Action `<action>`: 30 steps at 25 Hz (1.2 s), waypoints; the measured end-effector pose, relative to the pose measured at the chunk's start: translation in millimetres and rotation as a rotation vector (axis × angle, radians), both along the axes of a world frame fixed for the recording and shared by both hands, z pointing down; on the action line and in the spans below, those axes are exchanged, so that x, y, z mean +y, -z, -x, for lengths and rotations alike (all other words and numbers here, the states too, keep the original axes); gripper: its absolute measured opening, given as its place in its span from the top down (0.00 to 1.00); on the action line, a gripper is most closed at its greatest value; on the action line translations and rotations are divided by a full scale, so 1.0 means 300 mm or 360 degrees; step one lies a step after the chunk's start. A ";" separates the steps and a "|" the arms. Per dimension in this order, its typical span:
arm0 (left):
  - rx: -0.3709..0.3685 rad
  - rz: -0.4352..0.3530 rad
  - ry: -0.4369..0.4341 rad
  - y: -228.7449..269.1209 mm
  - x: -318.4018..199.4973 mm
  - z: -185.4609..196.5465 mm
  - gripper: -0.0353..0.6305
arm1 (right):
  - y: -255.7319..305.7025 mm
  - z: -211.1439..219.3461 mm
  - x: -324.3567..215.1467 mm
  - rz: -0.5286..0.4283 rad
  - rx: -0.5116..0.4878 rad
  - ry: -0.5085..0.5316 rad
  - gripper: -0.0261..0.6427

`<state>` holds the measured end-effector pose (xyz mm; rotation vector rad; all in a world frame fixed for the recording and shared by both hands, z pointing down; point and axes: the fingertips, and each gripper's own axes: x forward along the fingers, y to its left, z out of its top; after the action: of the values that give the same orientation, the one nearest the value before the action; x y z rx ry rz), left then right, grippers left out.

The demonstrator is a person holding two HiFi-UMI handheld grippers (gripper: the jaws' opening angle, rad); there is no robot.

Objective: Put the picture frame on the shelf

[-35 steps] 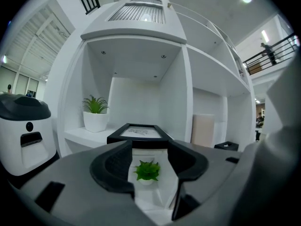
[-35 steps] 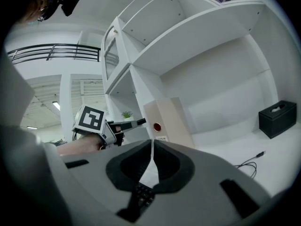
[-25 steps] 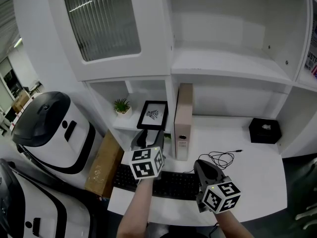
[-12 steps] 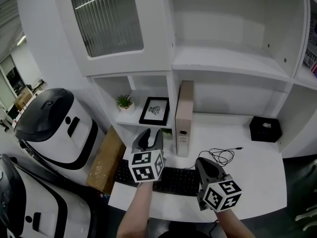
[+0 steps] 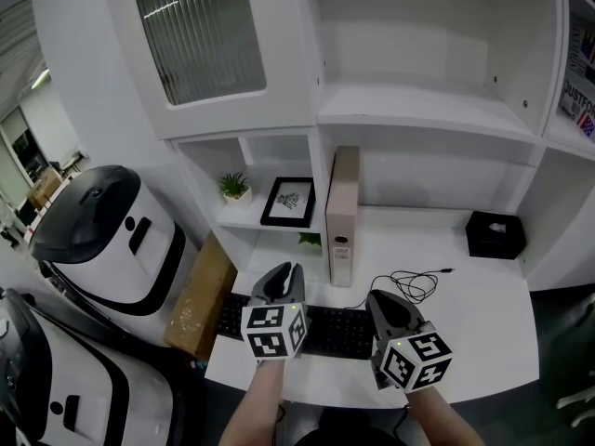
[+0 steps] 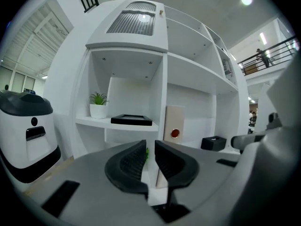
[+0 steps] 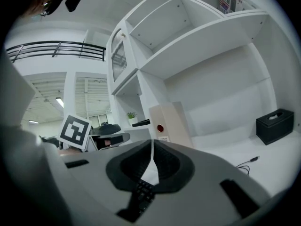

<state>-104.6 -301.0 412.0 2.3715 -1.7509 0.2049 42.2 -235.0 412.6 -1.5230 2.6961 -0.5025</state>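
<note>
The black picture frame (image 5: pixel 290 202) lies on the small white shelf (image 5: pixel 244 219), next to a little potted plant (image 5: pixel 234 187). In the left gripper view the frame (image 6: pixel 131 120) rests flat, well ahead of the jaws. My left gripper (image 5: pixel 284 273) hangs over the desk edge, back from that shelf. Its jaws have just been closing; a narrow gap is left at my left gripper (image 6: pixel 150 146) and nothing is between them. My right gripper (image 5: pixel 377 299) hovers over the desk, shut and empty, the tips meeting at my right gripper (image 7: pixel 151 144).
A beige binder (image 5: pixel 341 214) stands upright right of the shelf. A black keyboard (image 5: pixel 327 323) lies under both grippers, with a black cable (image 5: pixel 409 284) and a black box (image 5: pixel 495 234) further right. A cardboard box (image 5: pixel 199 297) and a white-and-black machine (image 5: pixel 102 240) stand at the left.
My left gripper has drawn back from the frame toward me and its wide jaws have closed to a narrow gap. The frame stays on the shelf. The right gripper has held still.
</note>
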 end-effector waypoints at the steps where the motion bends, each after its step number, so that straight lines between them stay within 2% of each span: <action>1: -0.0019 0.0007 -0.0009 -0.010 0.015 -0.003 0.86 | 0.000 -0.001 0.003 -0.0003 0.0005 -0.0001 0.96; 4: -0.0041 0.0027 -0.0034 -0.035 0.055 -0.008 0.87 | 0.000 -0.009 0.008 -0.0007 0.0020 -0.0010 0.96; 30: 0.0098 0.0101 -0.0072 -0.134 0.280 -0.002 0.91 | -0.042 -0.050 0.061 0.0015 0.0106 -0.0084 0.96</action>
<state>-104.0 -217.0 452.3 2.3484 -1.6397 0.1886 57.2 -216.6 425.0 -1.6375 2.6972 -0.4721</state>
